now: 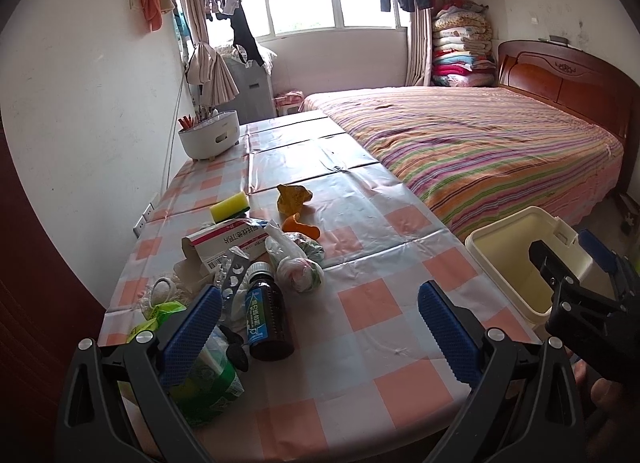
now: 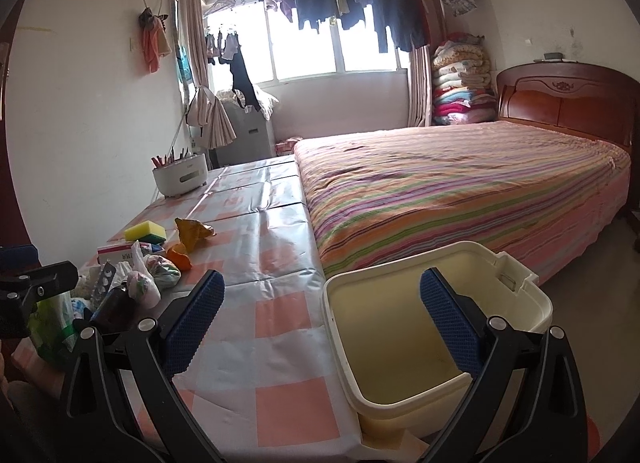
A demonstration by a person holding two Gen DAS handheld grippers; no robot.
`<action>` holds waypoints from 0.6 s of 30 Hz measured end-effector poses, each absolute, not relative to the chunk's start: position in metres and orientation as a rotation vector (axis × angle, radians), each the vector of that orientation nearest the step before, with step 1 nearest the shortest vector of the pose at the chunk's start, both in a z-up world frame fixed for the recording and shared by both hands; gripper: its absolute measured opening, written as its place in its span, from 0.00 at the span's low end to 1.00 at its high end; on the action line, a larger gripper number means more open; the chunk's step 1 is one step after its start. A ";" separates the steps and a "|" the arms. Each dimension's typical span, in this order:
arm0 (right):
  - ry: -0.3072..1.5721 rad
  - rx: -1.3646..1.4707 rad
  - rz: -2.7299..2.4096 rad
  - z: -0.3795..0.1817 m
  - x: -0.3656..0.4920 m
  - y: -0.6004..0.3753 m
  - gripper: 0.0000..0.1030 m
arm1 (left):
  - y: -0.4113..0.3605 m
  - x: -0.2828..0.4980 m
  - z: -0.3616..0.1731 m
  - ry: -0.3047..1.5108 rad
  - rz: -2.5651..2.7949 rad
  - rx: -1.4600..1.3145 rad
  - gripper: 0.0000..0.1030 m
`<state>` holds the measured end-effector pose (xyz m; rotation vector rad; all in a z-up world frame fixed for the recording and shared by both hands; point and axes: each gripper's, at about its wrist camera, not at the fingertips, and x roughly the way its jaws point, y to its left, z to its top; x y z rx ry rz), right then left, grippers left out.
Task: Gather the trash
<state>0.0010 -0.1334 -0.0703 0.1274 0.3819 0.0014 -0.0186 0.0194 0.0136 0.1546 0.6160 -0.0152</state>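
**A:** So where's this at? Looks like nothing's been picked up yet. Left tool (image 1: 320,327) is spread wide and empty, hovering over the near end of the desk (image 1: 360,303). Right tool (image 2: 322,323) is spread too, holding nothing, hanging over the bin (image 2: 340,327), which looks empty.

**B:** Yep, first grab I'd say. The trash sits in a heap on the desk's left side: closest is the brown bottle (image 1: 267,313) lying flat, next to the green packet (image 1: 208,379).

**A:** Behind that the knotted bags (image 1: 298,267), pill box (image 1: 228,241), orange peel (image 1: 298,225), sponge (image 1: 229,206).

**B:** Bottle's round, so I'd close across its body, then carry it right to the bin.
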 end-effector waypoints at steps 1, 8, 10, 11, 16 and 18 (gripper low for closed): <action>0.382 0.125 0.003 -0.070 0.001 -0.133 0.94 | 0.021 -0.020 0.015 0.613 -0.011 0.153 0.93; 0.387 0.110 0.018 -0.071 0.003 -0.127 0.94 | 0.039 -0.022 0.019 0.613 0.040 0.142 0.93; 0.391 0.105 0.026 -0.071 0.004 -0.125 0.94 | 0.049 -0.024 0.020 0.611 0.059 0.131 0.93; 0.392 0.102 0.031 -0.071 0.005 -0.124 0.94 | 0.053 -0.025 0.021 0.612 0.067 0.124 0.93; 0.400 0.088 0.055 -0.072 0.008 -0.119 0.94 | 0.077 -0.031 0.023 0.607 0.120 0.109 0.93; 0.404 0.086 0.069 -0.072 0.009 -0.116 0.94 | 0.085 -0.034 0.024 0.602 0.138 0.106 0.93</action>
